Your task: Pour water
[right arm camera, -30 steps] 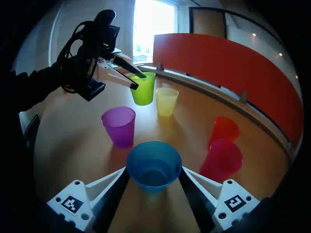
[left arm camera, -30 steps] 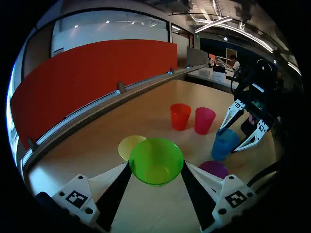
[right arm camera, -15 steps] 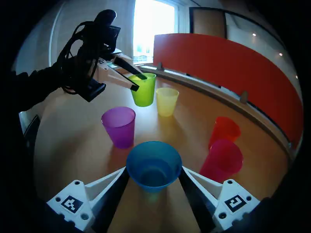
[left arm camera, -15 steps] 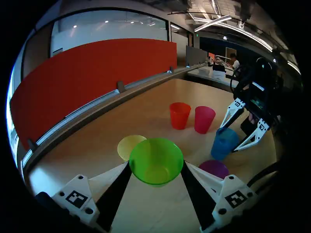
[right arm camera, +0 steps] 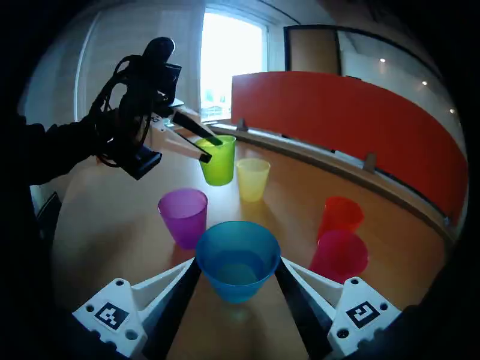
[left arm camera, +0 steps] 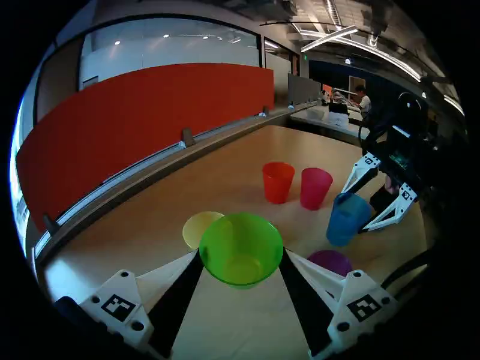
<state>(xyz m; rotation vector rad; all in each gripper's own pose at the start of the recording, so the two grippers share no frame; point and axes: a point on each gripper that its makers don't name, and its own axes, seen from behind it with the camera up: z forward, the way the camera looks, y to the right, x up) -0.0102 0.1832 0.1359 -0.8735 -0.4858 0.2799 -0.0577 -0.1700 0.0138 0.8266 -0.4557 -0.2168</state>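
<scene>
Wondering what each gripper is doing here, is anyone seeing it clearly?

Reply: yeah, the left gripper [left arm camera: 241, 257] is clamping the green cup [left arm camera: 241, 243], with both fingers pressing on its sides. The right gripper [right arm camera: 237, 264] is squeezing the blue cup [right arm camera: 237, 255] the same way. That one is looking like it's hanging a bit above the bench [right arm camera: 288, 192], with a shadow lying under it.

OP: and where are the cups sitting?

Reply: the green cup is sitting toward the bench edge that's running along the red partition [right arm camera: 360, 120], just beside the yellow cup [right arm camera: 252, 179]. I'm not managing to tell if it's resting on the bench or hovering. The purple cup [right arm camera: 183, 217] is standing between the green and blue ones. The orange cup [right arm camera: 339, 216] and pink cup [right arm camera: 338, 255] are standing next to each other, off to the blue cup's right in the right gripper view. In the left gripper view the blue cup is leaning slightly. Something pale is showing in its bottom, but I'm not able to tell whether it's water.
</scene>
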